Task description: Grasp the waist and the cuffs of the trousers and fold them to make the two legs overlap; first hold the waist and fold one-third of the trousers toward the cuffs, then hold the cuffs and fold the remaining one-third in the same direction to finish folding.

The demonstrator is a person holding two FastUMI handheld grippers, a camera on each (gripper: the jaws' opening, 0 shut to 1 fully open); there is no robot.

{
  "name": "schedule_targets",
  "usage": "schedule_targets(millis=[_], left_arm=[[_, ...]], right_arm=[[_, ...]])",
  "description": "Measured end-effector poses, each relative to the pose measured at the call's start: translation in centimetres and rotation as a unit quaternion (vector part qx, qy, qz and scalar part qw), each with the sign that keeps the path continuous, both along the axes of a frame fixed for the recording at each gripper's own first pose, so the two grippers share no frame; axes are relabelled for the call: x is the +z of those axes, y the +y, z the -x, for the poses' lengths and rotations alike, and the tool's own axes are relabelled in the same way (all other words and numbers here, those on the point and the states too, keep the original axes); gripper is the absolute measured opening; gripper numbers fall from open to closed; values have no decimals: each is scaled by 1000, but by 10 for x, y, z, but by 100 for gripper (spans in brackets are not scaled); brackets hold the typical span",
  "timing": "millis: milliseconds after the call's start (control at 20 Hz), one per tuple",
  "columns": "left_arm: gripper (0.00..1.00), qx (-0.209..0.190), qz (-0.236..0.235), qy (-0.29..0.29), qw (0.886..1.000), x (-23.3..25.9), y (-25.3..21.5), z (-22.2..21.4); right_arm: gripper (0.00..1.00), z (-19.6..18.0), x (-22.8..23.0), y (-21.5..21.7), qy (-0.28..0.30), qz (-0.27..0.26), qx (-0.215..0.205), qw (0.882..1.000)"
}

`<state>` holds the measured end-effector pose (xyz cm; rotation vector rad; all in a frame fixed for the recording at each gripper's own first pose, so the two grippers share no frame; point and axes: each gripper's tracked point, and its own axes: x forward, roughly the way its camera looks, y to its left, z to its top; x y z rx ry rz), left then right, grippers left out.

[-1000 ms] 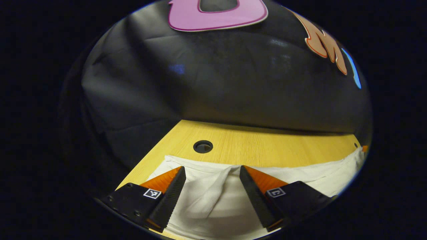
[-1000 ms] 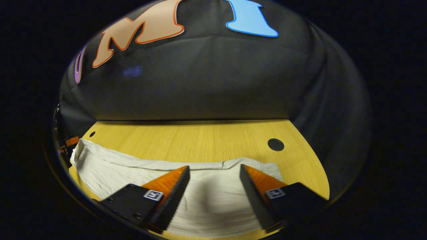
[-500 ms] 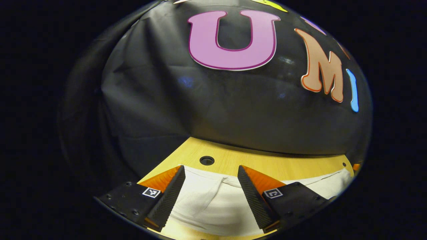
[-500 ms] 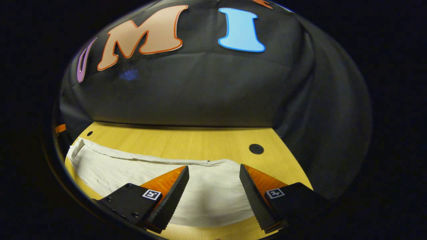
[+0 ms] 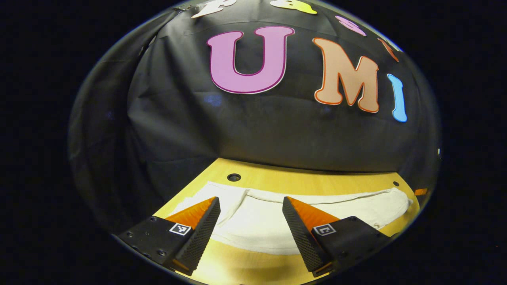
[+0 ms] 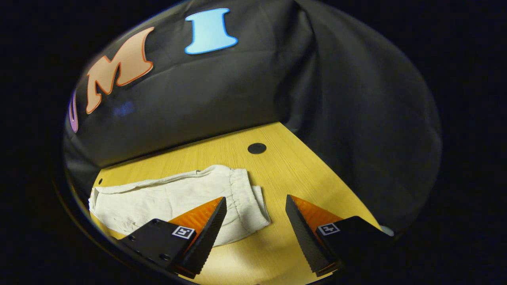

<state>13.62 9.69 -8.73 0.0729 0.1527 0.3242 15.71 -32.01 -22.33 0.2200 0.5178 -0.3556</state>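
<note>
left gripper (image 5: 251, 208): fingers were spread wide with nothing between them, hovering above the near edge of the trousers.
right gripper (image 6: 256, 206): also wide open and empty, angled over the bare worktop (image 6: 301, 174) just past the gathered end.
trousers (image 6: 174, 198): pale cloth lay flat in one long strip across the worktop, legs looked stacked already, I'd say.
waist (image 6: 241, 194): the elastic-looking end, nearest my right fingers.
how I'd do it: grab both corners of that end low, lift evenly, lay a third over without dragging.
holes (image 5: 234, 177): round ports sat beyond the cloth.
</note>
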Motion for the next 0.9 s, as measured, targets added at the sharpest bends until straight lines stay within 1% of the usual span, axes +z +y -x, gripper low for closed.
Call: schedule_targets(millis=[50,200,250,300,350,400,450,500,550,600,650,700,750,800,850,900], left_arm=[[95,2,-5,-4,1000,2,-7,4],[96,0,-13,-5,1000,1,-31,16],[95,-4,-13,-3,1000,0,-39,19],[95,-6,-17,-2,1000,0,-46,21],[96,-7,-21,-1,1000,1,-51,23],[95,-7,-25,0,1000,1,-56,24],[95,-8,-25,1,1000,1,-61,26],[95,-8,-25,1,1000,0,-65,28],[95,-8,-24,0,1000,1,-68,29],[95,-7,-22,1,1000,-1,-69,31],[95,-5,-21,1,1000,-1,-70,33],[95,-3,-19,2,1000,-1,-73,34],[95,-2,-18,3,1000,-3,-74,36],[95,-1,-17,4,1000,-4,-76,37],[95,1,-17,4,1000,-4,-76,39],[95,2,-18,6,1000,-5,-77,41]], right_arm=[[96,1,-8,1,2,-19,-3,1000],[97,4,-31,6,12,-62,-6,998],[92,2,-36,8,13,-74,-5,997],[96,0,-41,12,13,-85,-3,996],[97,-1,-47,14,15,-94,-2,995],[92,-2,-50,18,13,-104,1,994],[97,-3,-52,21,19,-115,0,993],[92,-3,-54,21,18,-121,-1,992],[92,-4,-55,18,15,-120,-6,993],[71,-5,-60,15,13,-120,-8,993],[63,-4,-60,14,12,-125,-8,992],[60,-5,-59,15,11,-128,-7,992],[54,-7,-58,15,6,-130,-7,992],[44,-10,-54,14,-2,-129,-8,992],[28,-12,-50,15,-9,-134,-10,991],[24,-10,-47,17,-12,-133,-8,991]])
